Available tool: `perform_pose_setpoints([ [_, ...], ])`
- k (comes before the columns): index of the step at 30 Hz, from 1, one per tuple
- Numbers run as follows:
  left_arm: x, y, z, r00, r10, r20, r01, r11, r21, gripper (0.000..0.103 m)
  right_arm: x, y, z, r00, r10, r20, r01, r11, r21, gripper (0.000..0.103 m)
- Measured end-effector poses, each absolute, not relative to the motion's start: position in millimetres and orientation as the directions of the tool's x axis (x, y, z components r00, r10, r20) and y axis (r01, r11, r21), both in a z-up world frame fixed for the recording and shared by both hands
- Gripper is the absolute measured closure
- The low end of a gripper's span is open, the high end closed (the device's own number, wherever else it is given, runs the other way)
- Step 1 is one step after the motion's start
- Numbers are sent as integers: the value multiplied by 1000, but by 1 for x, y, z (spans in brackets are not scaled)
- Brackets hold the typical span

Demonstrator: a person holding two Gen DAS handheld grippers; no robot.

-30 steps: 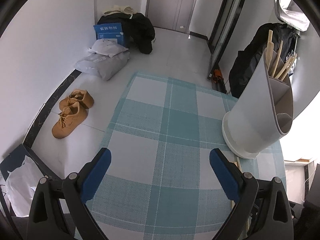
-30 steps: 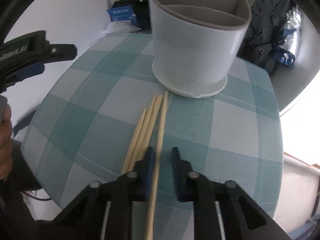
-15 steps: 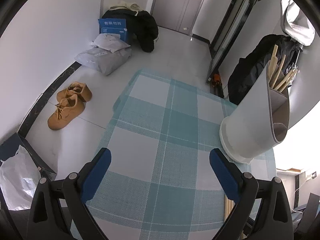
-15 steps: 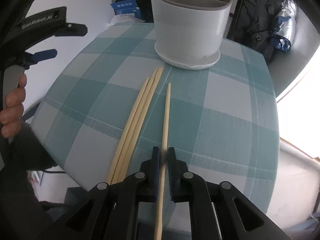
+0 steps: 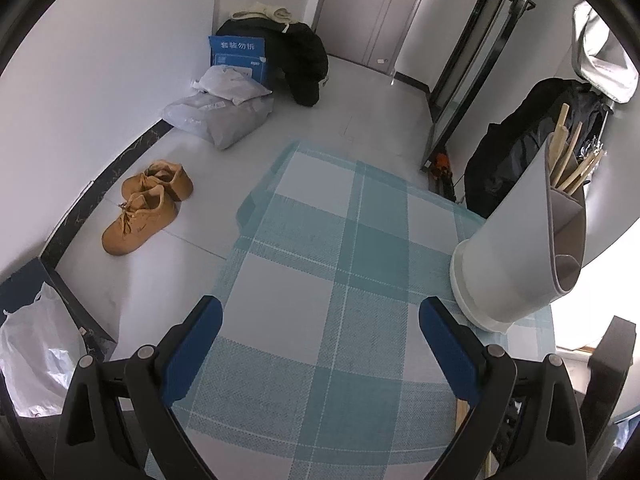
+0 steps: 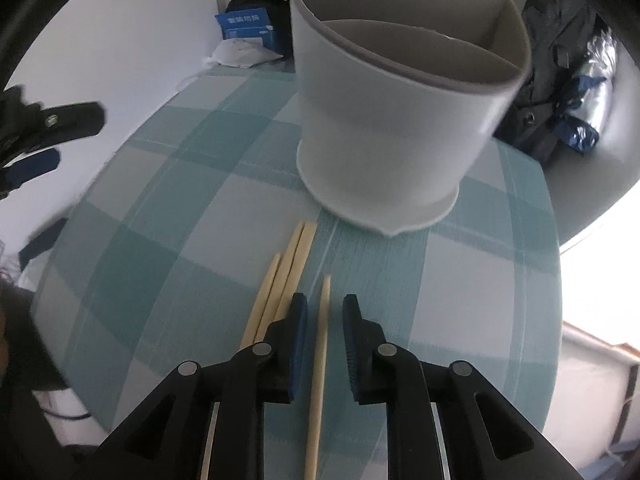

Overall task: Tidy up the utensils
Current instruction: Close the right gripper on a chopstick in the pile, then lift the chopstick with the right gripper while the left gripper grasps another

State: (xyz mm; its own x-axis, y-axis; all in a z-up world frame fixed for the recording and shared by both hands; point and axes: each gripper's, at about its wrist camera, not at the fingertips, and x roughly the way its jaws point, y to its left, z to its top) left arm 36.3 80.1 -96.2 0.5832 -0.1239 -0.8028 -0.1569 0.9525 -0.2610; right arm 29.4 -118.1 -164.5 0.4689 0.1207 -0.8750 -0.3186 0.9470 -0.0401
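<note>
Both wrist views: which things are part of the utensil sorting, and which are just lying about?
Job: single chopstick between the right tongs; three chopsticks beside it; holder; left tongs, open.

Lying about: shoes, blue box, bags, black jacket.

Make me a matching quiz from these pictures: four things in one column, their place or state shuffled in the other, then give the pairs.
1. single chopstick
2. three chopsticks
3. utensil holder
4. left tool

A. wide open, holding nothing
B. upright on the checked cloth
C. lying between the right tool's open pads
D. lying together, left of the right tool

Pairs: 1-C, 2-D, 3-B, 4-A
</note>
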Motion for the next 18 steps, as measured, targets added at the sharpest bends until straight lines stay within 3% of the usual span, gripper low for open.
perform_pose_setpoints([
  [4,38,80,-98,575,-134,-807,-157,950,-269,7,34,-122,-167,467,130,-874,-300,954,-19,88],
  [7,40,78,-99,570,-139,-810,-149,952,-269,7,28,-125,-169,469,138,-872,-306,952,-14,100],
  [14,39,72,-99,552,-190,-812,-120,946,-302,7,27,-144,-159,518,172,-838,-307,952,6,100],
  [18,38,63,-105,515,-230,-826,-93,943,-320,7,23,-170,-137,556,244,-795,-259,959,113,100],
])
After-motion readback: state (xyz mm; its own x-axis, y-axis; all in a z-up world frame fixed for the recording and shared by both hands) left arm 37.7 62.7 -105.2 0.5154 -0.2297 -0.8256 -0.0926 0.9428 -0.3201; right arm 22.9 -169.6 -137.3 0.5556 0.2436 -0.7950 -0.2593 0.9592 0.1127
